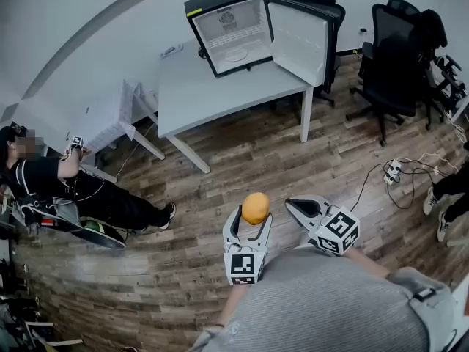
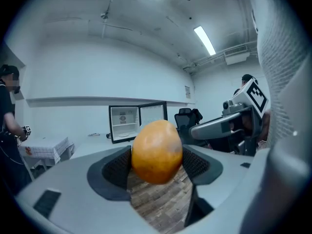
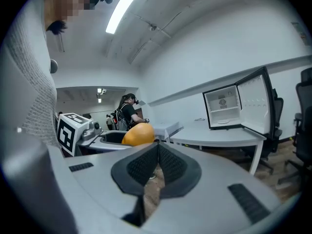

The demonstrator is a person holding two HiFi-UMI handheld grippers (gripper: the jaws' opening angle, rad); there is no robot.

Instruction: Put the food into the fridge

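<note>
Left gripper (image 1: 253, 217) pinches fruit (image 1: 256, 206), well short of fridge (image 1: 233, 29); its round skin could slip free. Right gripper (image 1: 293, 207) has jaws pressed together, empty.

Head cam looks from high up, steeply down at the wood floor (image 1: 242, 152); white bench (image 1: 220, 86) & open fridge (image 1: 231, 28) sit far off at the top; left hand-held gripper (image 2: 157, 155) cam rides low, v. close behind its jaws, facing nearly level at the fridge; right hand-held gripper (image 3: 158, 155) cam does the same; all 3 views share bench, fridge & orange fruit (image 1: 255, 207).
</note>
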